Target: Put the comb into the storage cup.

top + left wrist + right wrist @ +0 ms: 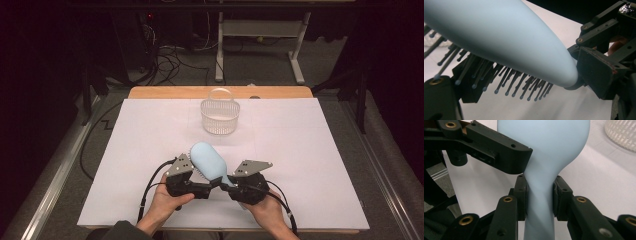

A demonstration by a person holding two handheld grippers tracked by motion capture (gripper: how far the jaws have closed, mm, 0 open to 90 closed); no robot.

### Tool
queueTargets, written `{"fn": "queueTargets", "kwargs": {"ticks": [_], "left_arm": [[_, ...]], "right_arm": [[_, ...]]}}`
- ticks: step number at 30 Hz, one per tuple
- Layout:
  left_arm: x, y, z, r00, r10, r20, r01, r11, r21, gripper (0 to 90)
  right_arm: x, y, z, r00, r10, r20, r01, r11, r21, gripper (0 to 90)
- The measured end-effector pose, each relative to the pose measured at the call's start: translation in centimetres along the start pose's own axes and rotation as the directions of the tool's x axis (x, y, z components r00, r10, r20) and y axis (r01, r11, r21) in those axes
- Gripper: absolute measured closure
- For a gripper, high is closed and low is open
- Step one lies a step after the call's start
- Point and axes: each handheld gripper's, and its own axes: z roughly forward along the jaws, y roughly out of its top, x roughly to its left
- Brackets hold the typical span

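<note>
Holding the pale blue hairbrush (541, 195) by its neck, your right gripper (540, 195) has both pads pressed flat against the handle, one on each side, so that grasp looks firm. Your left gripper (200, 189) sits just across from it, jaws pointing toward the right one; one of its jaws reaches to the neck where the handle widens into the head, and in the left gripper view the bristles (506, 85) hang down over a lower jaw, but you cannot tell from these pictures whether that gripper is clenched on the brush or merely alongside it. The brush is lifted off the white sheet (320, 165), head pointing away from you and bristles facing down and to your left. My reading is that you are mid-handover or steadying the brush with two tools before carrying it onward. The next move calls for settling which gripper bears the load, then letting the other one go cleanly, without snagging the bristles on a jaw. Straight ahead of the grippers, well apart from them, stands the white mesh basket (220, 122) with its handle (220, 93) arched over the opening; that handle could catch the brush head if you lower it in from directly above. Nothing else lies on the sheet between the tools and the basket
</note>
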Motion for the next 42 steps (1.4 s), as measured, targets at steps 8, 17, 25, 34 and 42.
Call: {"fn": "queueTargets", "kwargs": {"ticks": [8, 17, 25, 34, 42], "left_arm": [[0.03, 0.10, -0.14, 0.9999, -0.016, 0.005, 0.016, 0.9999, 0.002, 18.9], [-0.12, 0.13, -0.20, 0.9997, -0.025, 0.004, 0.025, 0.9997, -0.004, 20.6], [0.02, 0.20, -0.32, 0.9993, -0.032, 0.020, 0.032, 0.9995, -0.001, 24.0], [0.00, 0.31, -0.48, 0.9982, -0.050, 0.033, 0.050, 0.9987, 0.001, 28.2], [0.07, 0.46, -0.86, 0.9962, -0.071, 0.050, 0.071, 0.9975, -0.001, 32.4]], "right_arm": [[0.27, 0.12, 0.10, 0.9997, -0.014, 0.019, 0.014, 1.000, 0.003, 70.7], [0.54, 0.28, 0.04, 0.9986, -0.036, 0.039, 0.036, 0.999, -0.002, 70.8], [0.43, 0.36, 0.00, 0.9977, -0.047, 0.048, 0.047, 0.999, -0.001, 70.8], [0.36, 0.53, -0.10, 0.9968, -0.056, 0.058, 0.056, 0.998, 0.001, 70.7], [0.31, 0.72, -0.21, 0.9963, -0.065, 0.057, 0.065, 0.998, -0.002, 70.6]]}}
